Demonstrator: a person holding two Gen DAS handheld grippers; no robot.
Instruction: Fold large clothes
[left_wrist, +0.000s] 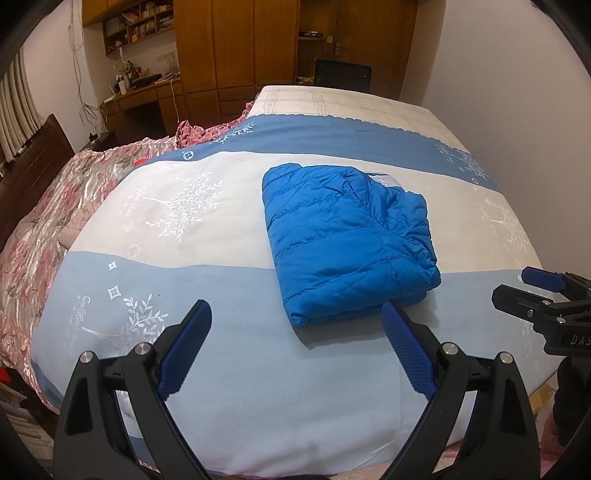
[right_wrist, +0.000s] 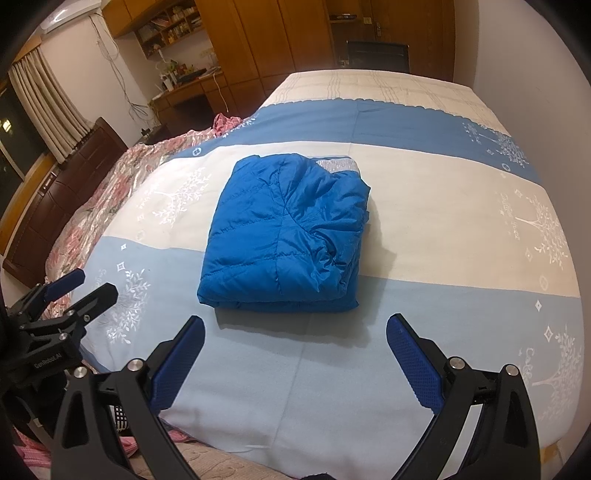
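Near the bed's front edge, on the striped quilt (right_wrist: 443, 206), the blue down jacket (right_wrist: 288, 232) lies folded into a compact square. My left gripper (left_wrist: 295, 325) and right gripper (right_wrist: 295, 332) hover apart from it, both released, holding nothing; I judge the folding finished.

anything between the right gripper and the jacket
Nothing: only bare light-blue quilt and the jacket's shadow lie ahead of the open right gripper, seen in the right wrist view.
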